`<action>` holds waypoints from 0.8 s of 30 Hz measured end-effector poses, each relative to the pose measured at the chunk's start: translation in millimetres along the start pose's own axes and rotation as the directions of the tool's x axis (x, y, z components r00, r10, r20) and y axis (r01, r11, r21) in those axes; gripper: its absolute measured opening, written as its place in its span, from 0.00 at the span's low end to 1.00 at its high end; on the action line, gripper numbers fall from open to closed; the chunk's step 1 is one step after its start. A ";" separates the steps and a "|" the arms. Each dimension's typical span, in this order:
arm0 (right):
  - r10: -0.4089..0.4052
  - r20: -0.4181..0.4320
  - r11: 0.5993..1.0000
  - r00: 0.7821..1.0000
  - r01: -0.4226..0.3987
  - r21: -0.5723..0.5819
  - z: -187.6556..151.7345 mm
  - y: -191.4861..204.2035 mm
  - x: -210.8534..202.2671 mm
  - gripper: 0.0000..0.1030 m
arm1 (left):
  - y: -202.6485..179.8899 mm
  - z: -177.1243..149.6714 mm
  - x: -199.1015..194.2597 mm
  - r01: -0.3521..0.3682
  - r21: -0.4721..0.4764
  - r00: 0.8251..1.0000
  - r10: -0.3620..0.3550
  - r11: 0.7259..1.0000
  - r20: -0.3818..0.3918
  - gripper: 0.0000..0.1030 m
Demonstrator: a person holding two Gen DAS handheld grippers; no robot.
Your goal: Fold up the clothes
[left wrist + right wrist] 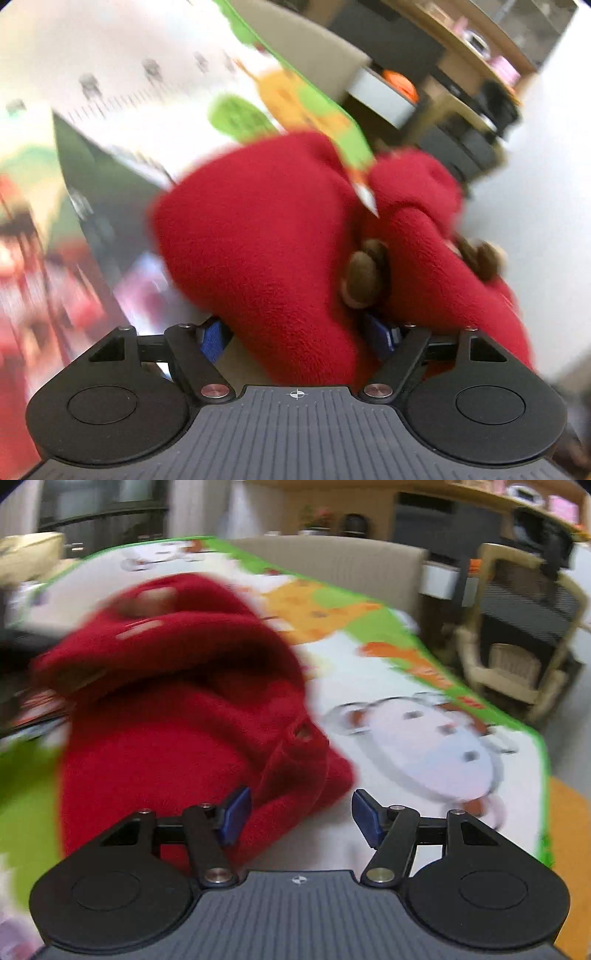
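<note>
We see the fuzzy red fleece garment (266, 236) bunched between our left claw (299, 336) pads, seemingly pinched, though blur hides contact. Our right claw (301, 818) gapes apart, fleece just ahead-left on the cartoon-printed green-edged mat (424, 738).

That fleece garment (177, 716) is solid bright red, with fuzzy brown bits (364, 275) on it. The play mat (417, 738) under it is white with a lime green border, plus orange patches and a cartoon animal face in pale lilac. Both grippers are black with blue pads (236, 814). Beige chair (517, 657) off to the side.
</note>
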State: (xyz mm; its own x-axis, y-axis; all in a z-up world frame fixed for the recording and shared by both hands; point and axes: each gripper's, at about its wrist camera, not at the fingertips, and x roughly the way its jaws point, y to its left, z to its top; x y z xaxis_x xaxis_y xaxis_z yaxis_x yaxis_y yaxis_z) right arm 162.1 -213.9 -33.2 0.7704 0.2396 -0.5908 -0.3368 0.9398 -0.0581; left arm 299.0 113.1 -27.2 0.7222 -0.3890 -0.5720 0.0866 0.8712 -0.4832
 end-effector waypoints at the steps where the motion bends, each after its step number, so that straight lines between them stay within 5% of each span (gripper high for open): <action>1: 0.053 0.001 0.998 0.999 -0.053 -0.022 -3.7 10.1 -10.2 0.60 | 3.8 4.3 0.1 -0.016 -0.015 1.000 0.017 1.000 0.016 0.79; 4: 0.096 0.051 0.991 0.994 -0.090 -0.104 1.9 27.8 -35.0 0.61 | 11.0 5.3 -14.2 0.007 -0.063 0.999 -0.005 0.998 0.035 0.83; 8: 0.169 0.210 0.983 0.963 -0.179 0.031 25.0 -5.2 -71.2 0.70 | 11.7 -9.1 -40.3 0.123 -0.140 0.992 -0.122 0.983 0.012 0.90; 11: 0.107 0.264 0.980 0.958 -0.146 0.134 37.8 -28.2 -61.7 0.70 | 14.0 -29.3 -52.1 0.242 -0.186 0.965 -0.256 0.952 -0.051 0.90; 14: 0.077 0.194 0.977 0.978 -0.113 0.182 38.8 -34.9 -13.4 0.70 | -9.5 -51.4 -46.5 0.331 -0.106 0.927 -0.344 0.938 -0.148 0.81; 16: 0.102 0.127 0.970 0.987 -0.127 0.207 34.7 -37.1 20.4 0.70 | -28.4 -60.0 -42.1 0.326 -0.007 0.928 -0.321 0.945 -0.188 0.75; 19: 0.201 0.065 0.934 0.977 -0.211 0.290 24.8 -41.1 53.3 0.71 | -39.9 -60.9 -33.5 0.250 0.083 0.952 -0.230 0.965 -0.201 0.68; 24: 0.285 0.035 0.924 0.958 -0.285 0.254 14.4 -14.5 38.0 0.71 | -12.4 -39.8 -29.7 0.115 0.076 0.987 -0.105 0.990 -0.123 0.67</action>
State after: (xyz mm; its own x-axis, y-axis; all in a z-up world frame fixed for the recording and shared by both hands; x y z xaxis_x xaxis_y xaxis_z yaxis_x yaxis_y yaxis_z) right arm 204.1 -214.9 -43.2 0.6607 0.5062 -0.5543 -0.3929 0.8624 0.3193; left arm 249.2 102.0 -30.6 0.6191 -0.5121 -0.5953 0.2206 0.8410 -0.4940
